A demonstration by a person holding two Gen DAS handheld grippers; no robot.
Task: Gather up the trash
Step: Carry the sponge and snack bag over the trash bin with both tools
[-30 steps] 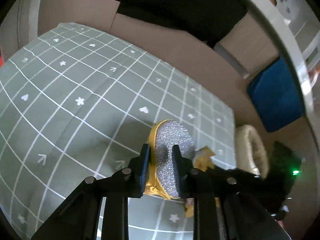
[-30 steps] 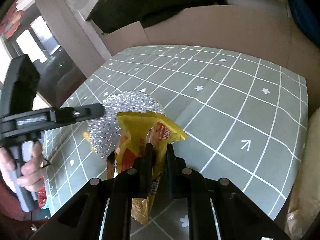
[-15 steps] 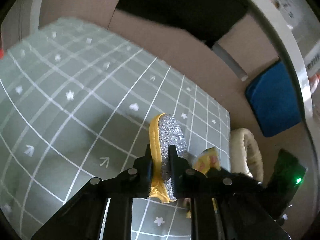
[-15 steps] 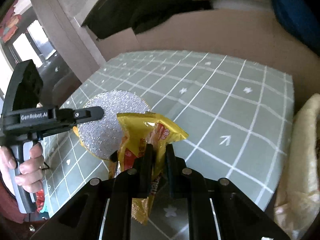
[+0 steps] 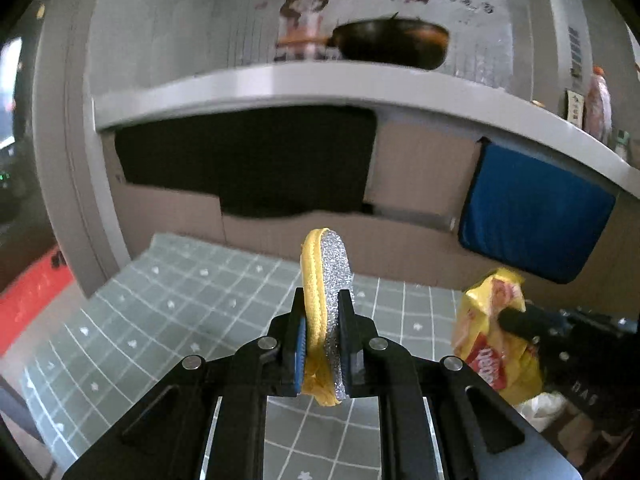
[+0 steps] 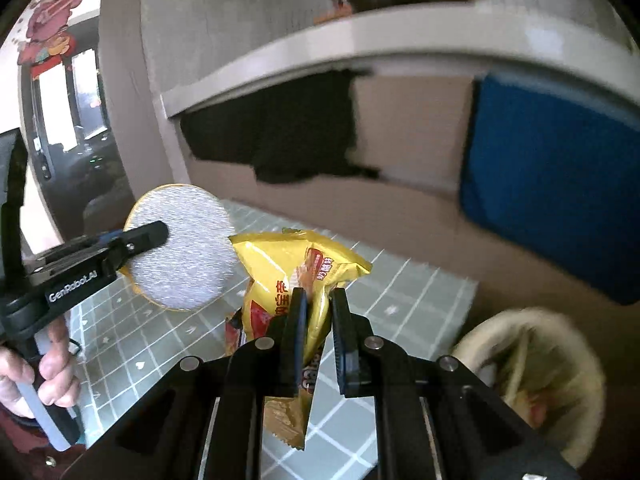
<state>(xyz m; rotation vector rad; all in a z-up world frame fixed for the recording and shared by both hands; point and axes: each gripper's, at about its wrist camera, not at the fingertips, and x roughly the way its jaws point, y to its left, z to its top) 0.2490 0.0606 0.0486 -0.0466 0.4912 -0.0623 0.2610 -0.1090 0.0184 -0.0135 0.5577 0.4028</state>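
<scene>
A grey-green mat [image 5: 168, 320] with a white grid and small white symbols covers the floor, and brown cardboard panels [image 5: 416, 168] stand upright along its far edge. Against the cardboard hang a black cloth [image 5: 248, 164] and a blue cushion [image 5: 532, 216], under a pale grey counter [image 5: 320, 80] that carries a dark pan [image 5: 392, 44]. Cartoon figures decorate the wall [image 5: 180, 12] behind the counter, and daylight comes through a window [image 6: 84, 92] at the left in the right wrist view.

A green grid mat [image 5: 168, 320] lay below the tongs; a blue cushion [image 6: 552, 200] and dark pan [image 5: 392, 44] stood beyond.
</scene>
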